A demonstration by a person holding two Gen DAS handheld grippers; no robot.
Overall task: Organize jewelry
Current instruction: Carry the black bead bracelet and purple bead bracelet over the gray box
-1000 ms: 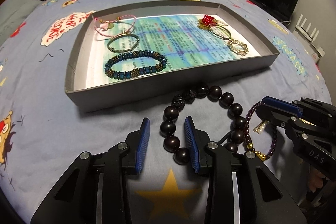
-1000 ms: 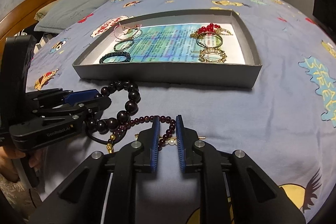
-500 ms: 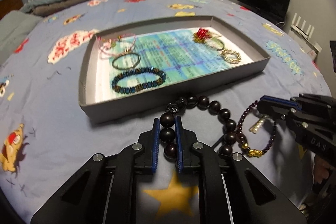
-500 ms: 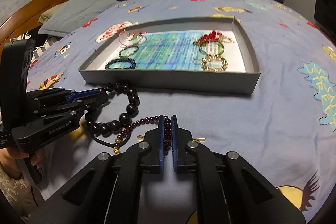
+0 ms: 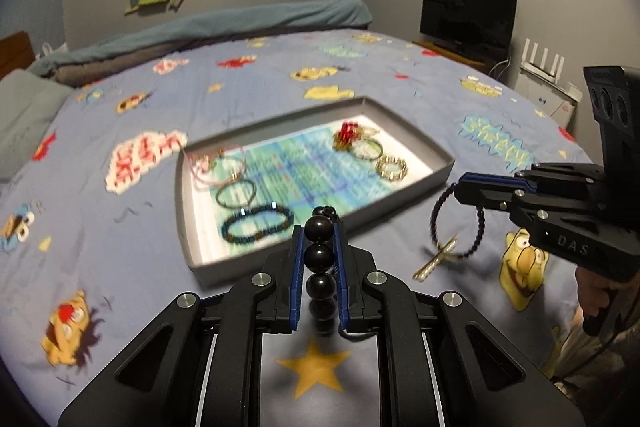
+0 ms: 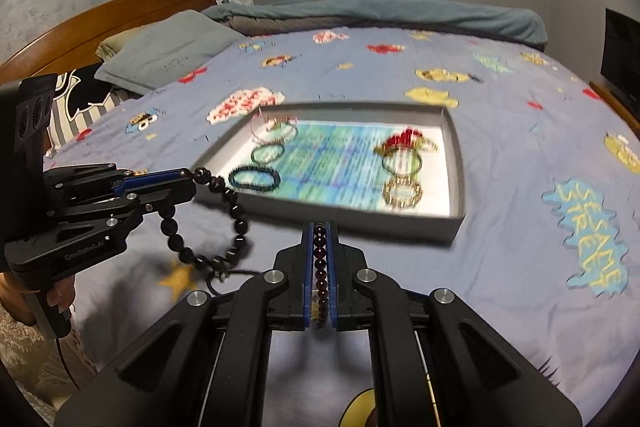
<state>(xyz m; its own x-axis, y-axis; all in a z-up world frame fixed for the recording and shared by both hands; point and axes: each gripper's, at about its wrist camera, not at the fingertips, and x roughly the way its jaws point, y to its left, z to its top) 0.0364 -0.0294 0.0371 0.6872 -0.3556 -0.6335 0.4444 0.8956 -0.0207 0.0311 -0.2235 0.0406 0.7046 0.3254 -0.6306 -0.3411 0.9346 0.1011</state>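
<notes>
Bracelets are held clear of the bed: the big dark bead bracelet is clamped in the left tool, the thin purple bracelet in the right tool. The tray lies at twelve o'clock, six pieces already inside. Swinging loops could be snagged on the tray wall, or dropped onto pieces already laid there, tangling them.

Dark bead bracelet; purple bracelet
</notes>
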